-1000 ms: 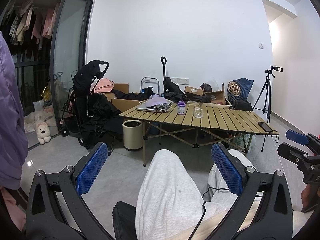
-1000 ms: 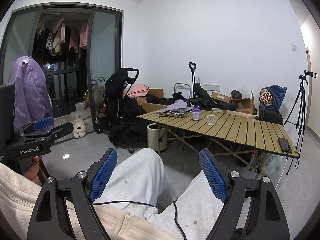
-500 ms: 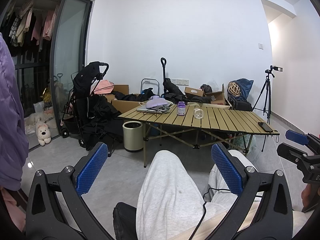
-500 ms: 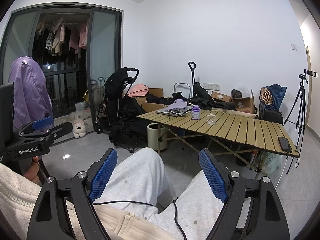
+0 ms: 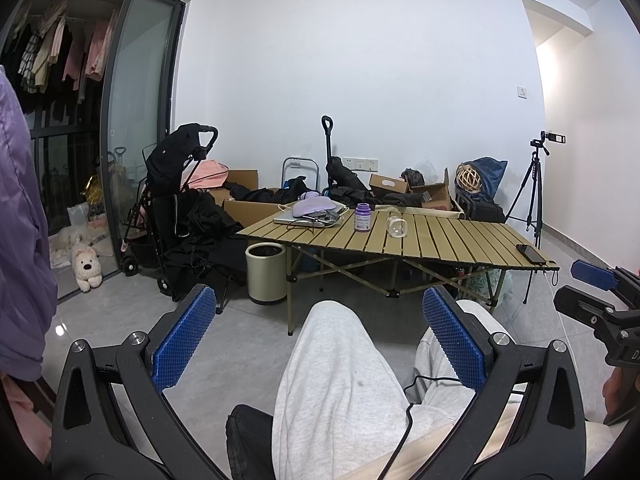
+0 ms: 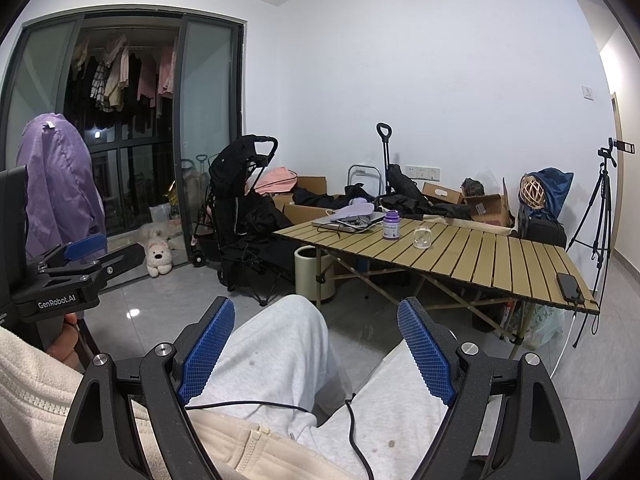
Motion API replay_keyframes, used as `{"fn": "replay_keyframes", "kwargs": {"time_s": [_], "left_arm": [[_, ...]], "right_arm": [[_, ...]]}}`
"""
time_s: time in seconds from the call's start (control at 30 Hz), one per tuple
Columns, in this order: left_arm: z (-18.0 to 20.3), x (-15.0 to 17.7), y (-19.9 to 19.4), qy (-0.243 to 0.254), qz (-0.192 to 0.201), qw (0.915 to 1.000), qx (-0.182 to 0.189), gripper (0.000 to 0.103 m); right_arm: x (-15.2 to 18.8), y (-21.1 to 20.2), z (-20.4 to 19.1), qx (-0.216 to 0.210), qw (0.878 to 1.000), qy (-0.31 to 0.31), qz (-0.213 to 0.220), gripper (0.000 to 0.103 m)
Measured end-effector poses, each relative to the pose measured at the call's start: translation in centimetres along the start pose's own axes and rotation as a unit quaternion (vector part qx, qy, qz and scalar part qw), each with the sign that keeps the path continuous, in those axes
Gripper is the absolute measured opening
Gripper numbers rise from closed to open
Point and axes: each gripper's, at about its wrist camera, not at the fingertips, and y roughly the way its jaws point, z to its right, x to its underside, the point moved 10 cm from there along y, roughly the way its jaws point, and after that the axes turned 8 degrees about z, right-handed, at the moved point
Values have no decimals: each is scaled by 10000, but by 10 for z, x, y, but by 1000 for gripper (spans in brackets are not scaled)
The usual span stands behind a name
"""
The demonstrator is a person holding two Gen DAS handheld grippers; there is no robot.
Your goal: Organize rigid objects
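Two grippers: both are held low over the seated person's lap, well apart from the table [image 5: 448, 240], judged a rest posture with nothing yet engaged.
Left gripper [image 5: 320, 340]: fingers spread wide, nothing between the blue pads [image 5: 182, 340].
Right gripper [image 6: 316, 350]: fingers likewise parted and empty.
Purple bottle [image 5: 362, 218]: stood upright on the slats at about 12 o'clock in the left view, just beside the glass jar [image 5: 396, 227].
Phone [image 6: 569, 285]: laid near the table's edge at 3 o'clock in the right view, cabled, presumably charging.
Laptop [image 5: 306, 221]: at the far left end, under a lilac item.
Progress: sorting judged not begun.
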Motion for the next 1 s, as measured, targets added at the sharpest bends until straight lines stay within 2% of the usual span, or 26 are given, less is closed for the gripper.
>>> {"fn": "replay_keyframes", "kwargs": {"time_s": [1.0], "left_arm": [[0, 2, 4, -15, -33, 10000, 21, 103]], "right_arm": [[2, 4, -3, -53, 10000, 71, -46, 88]]}}
